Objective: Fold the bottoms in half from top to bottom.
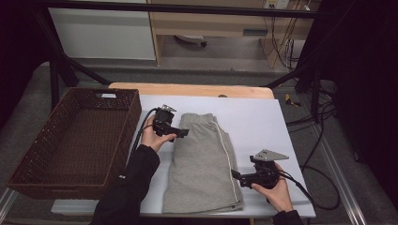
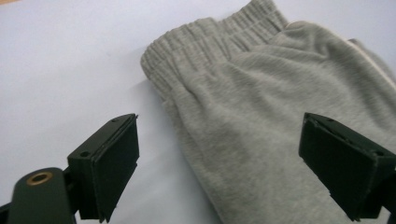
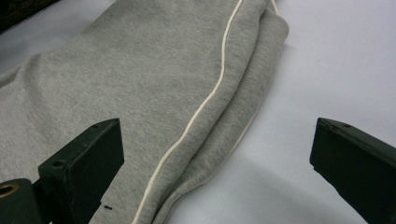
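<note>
Grey sweat shorts [image 1: 202, 161] folded flat at bench [image 1: 263, 122] centre, waistband toward 12 o'clock, hem corner blurred. Left claw [image 1: 184, 133] wide open at 10 o'clock edge. Right claw [image 1: 236, 176] wide open at 4 o'clock edge. Wicker basket [image 1: 70, 140] at 9 o'clock, near corner cut off.

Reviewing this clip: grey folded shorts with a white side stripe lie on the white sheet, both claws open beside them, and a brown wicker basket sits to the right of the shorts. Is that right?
One detail is wrong: the brown wicker basket sits to the left of the grey folded shorts with a white side stripe, as the high view shows. The rest holds: the shorts lie on the white sheet, and the left claw and right claw are both open beside them.
</note>
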Demonstrator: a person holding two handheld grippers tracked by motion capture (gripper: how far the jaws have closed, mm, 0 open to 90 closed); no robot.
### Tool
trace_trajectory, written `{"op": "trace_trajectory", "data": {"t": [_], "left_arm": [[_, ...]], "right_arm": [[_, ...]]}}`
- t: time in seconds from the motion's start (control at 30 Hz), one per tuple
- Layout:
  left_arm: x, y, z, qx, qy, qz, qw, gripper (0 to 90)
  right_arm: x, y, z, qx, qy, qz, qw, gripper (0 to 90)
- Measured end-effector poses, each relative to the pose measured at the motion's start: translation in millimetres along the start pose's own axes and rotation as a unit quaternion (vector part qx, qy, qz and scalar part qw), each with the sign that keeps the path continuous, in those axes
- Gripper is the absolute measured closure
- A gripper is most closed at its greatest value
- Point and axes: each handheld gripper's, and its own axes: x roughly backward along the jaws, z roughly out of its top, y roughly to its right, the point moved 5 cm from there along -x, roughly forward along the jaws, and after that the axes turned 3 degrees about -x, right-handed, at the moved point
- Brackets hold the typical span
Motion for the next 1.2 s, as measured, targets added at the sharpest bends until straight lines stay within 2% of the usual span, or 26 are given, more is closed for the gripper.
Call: {"op": "trace_trajectory", "data": {"t": [0.13, 0.4, 0.63, 0.8, 1.0, 1.2], "left_arm": [[-4.0, -3.7, 1.0, 0.001, -0.002, 0.004, 1.0000, 15.4], [-13.7, -12.2, 1.5, 0.004, -0.012, 0.017, 0.9998, 27.3], [-24.4, -16.7, -2.7, 0.011, -0.025, 0.015, 0.9995, 41.9], [-30.8, -18.9, -6.4, 0.020, -0.033, 0.008, 0.9992, 49.1], [-37.4, -17.4, -9.2, 0.017, -0.041, 0.000, 0.9990, 56.0], [-41.3, -14.3, -10.9, 0.002, -0.046, 0.005, 0.9989, 62.9]], "right_arm": [[-0.2, 0.2, -0.3, 0.001, -0.002, -0.001, 1.0000, 3.5], [0.2, 0.0, -0.1, 0.001, -0.001, 0.000, 1.0000, 3.5], [-0.1, -0.4, -0.6, 0.002, -0.003, 0.001, 1.0000, 3.5], [-0.8, -0.8, -0.9, 0.002, -0.004, 0.003, 1.0000, 3.6], [-0.5, -0.6, -0.8, 0.002, -0.003, 0.003, 1.0000, 3.6], [-0.4, -0.7, -0.6, 0.002, -0.003, 0.003, 1.0000, 3.6]]}}
